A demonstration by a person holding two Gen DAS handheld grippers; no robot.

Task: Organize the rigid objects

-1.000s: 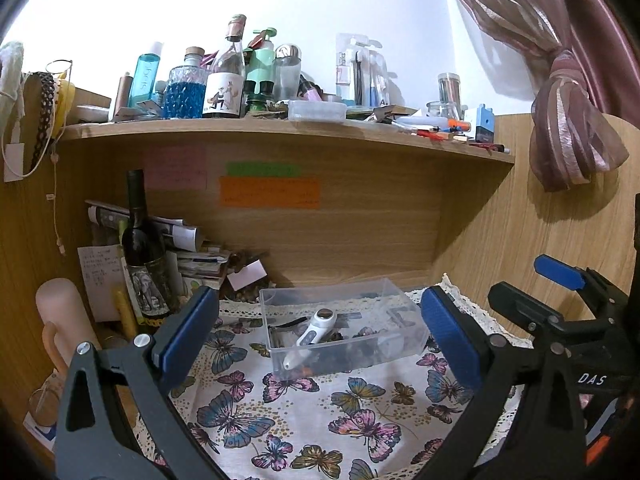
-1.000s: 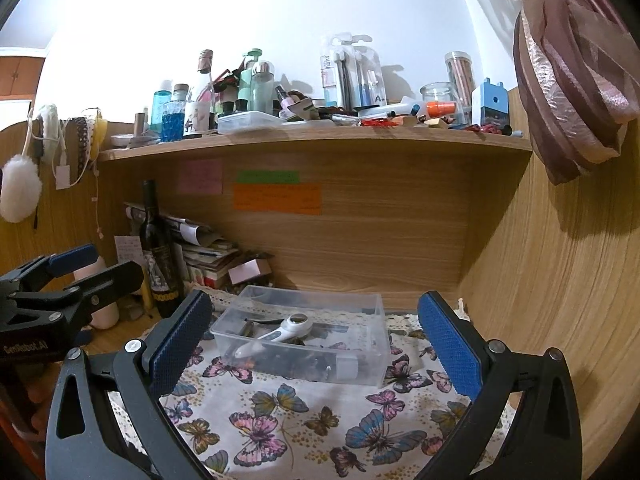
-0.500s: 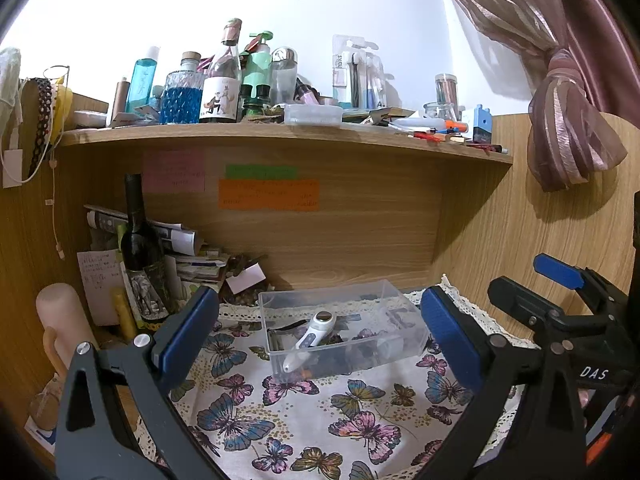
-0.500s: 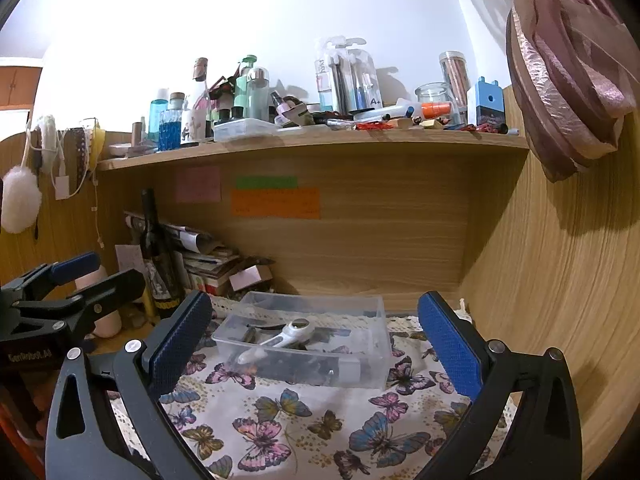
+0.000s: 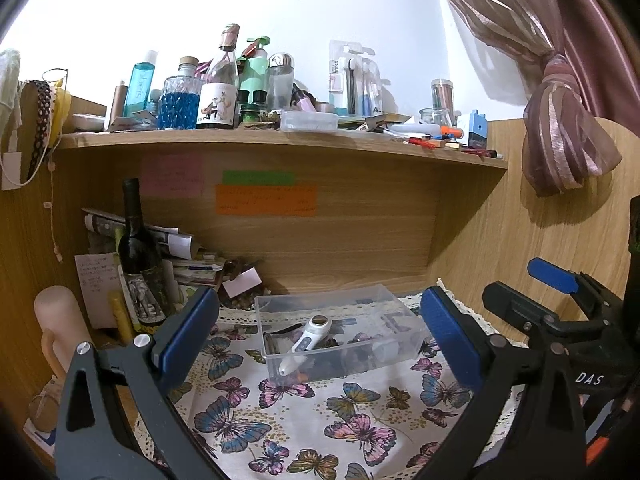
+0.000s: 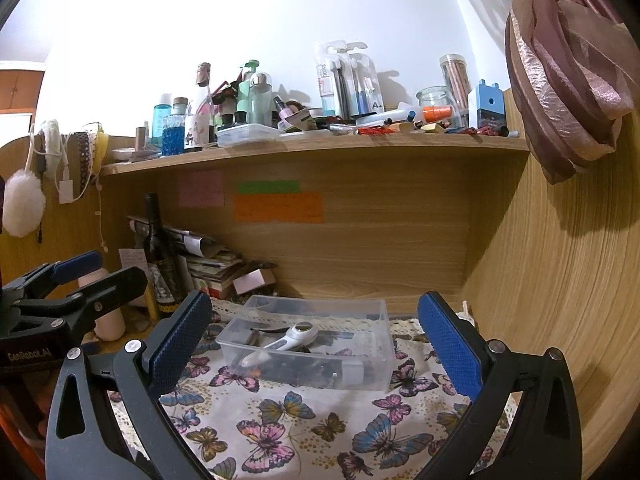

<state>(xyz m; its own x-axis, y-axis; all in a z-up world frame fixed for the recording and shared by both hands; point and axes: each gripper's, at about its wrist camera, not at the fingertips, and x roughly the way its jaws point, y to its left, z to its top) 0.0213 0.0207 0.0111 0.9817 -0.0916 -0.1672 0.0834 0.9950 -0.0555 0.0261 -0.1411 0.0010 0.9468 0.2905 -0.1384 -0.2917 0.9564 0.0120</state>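
Both tools hang spread and empty above the butterfly cloth on the tabletop. Left tool [image 5: 318,338], right tool [image 6: 312,338]. Clear plastic bin [image 6: 360,368] sits dead ahead of both, between their fingers' line of sight, white thermometer [image 6: 290,338] lying slanted on the clutter inside. Likely lined up side by side to reach into the bin.

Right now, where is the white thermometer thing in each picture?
Left wrist view: the white thermometer lies slanted in the clear plastic box, low and just left of centre.
Right wrist view: the white thermometer lies in the clear plastic box, low and left of centre.
Shared landmark: the orange sticky note on the wooden back panel above the box.
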